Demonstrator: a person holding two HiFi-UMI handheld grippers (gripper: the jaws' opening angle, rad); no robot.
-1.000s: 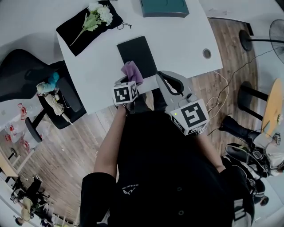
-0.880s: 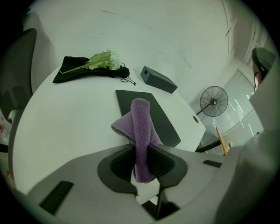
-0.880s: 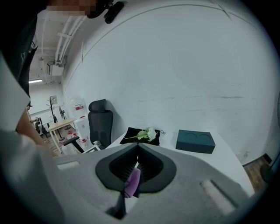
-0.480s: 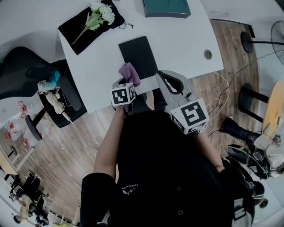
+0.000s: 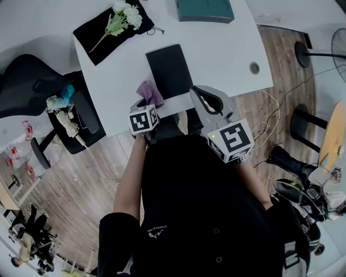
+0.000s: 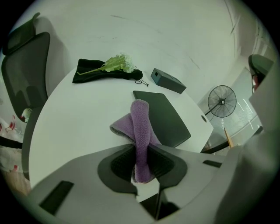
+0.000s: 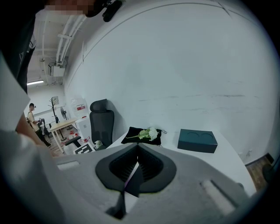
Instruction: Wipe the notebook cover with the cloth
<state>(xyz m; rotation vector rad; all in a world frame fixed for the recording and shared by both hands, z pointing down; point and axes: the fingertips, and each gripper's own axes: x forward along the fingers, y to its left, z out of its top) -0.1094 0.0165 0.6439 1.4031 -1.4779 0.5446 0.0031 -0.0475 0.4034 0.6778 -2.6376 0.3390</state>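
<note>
One forearm [image 5: 132,173] extends forward; left hand-held gripper [image 6: 140,151] pinches cloth [image 6: 140,120].

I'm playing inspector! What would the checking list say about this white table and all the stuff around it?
Surface: white table, with a round cable hole near its right edge.
Job's things: dark notebook lying flat and closed; purple cloth at its near left corner.
Clutter: black pouch with white flowers on it; teal box at the far edge.
Grippers: left gripper clamped on the cloth; right gripper shut, nothing between its jaws.
Cables: thin cable trailing over the wooden floor at the right.
Surroundings: black office chair at the left; standing fan at the right.
</note>
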